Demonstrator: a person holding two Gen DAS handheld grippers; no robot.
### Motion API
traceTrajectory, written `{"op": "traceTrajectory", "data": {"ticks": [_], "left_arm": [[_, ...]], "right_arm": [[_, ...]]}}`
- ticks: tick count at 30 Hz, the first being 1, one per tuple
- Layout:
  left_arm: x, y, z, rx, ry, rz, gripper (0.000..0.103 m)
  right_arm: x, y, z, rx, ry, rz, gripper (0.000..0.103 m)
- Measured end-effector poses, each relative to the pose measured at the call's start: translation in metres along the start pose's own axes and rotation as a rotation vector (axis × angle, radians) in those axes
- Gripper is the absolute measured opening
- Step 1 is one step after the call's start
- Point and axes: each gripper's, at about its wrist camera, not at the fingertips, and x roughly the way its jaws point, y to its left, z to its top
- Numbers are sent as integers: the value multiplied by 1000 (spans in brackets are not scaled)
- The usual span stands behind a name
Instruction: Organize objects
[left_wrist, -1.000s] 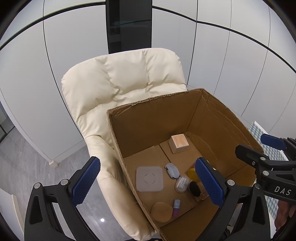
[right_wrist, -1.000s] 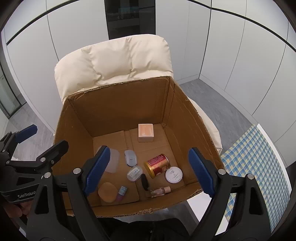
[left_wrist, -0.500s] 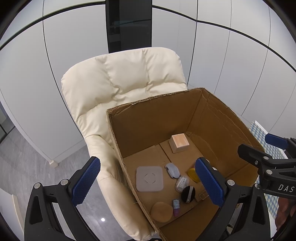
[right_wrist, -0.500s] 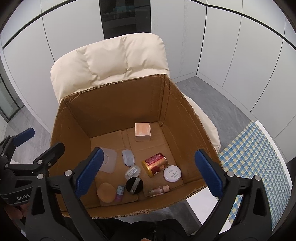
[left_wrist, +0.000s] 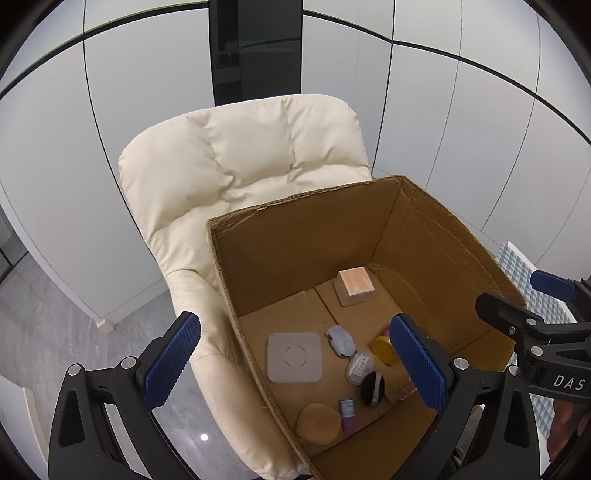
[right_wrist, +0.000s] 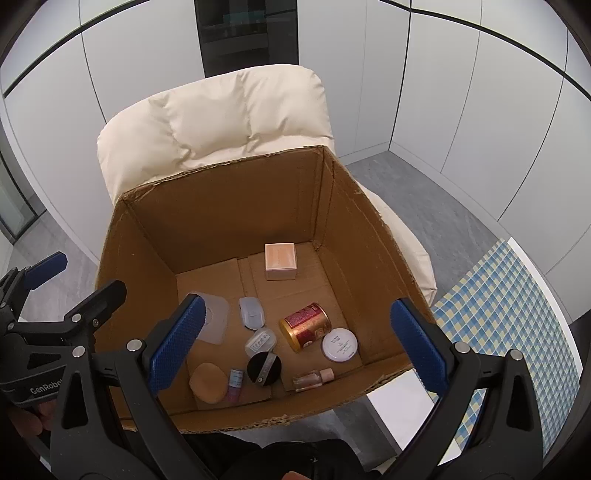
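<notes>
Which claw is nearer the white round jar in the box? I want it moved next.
Right. The right claw hangs open over the box's near edge, above the white round jar. The left claw straddles the cardboard box's opposite wall, farther off.

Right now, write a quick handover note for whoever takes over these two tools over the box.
Left tool: open, empty, above the box's left wall.
Right tool: open, empty, over the box.
In the box: black compact, red can on its side, white jar, small bottle, sponge, square pad, pink cube at the back.
Done: these items are boxed.
Left: nothing else to pack is in view.
</notes>
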Motion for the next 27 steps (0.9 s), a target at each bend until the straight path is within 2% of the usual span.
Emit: {"op": "traceTrajectory", "data": {"ticks": [27], "left_arm": [[7, -52, 9, 41, 12, -63, 102]], "right_arm": [[-18, -61, -14, 80, -6, -54, 102]]}}
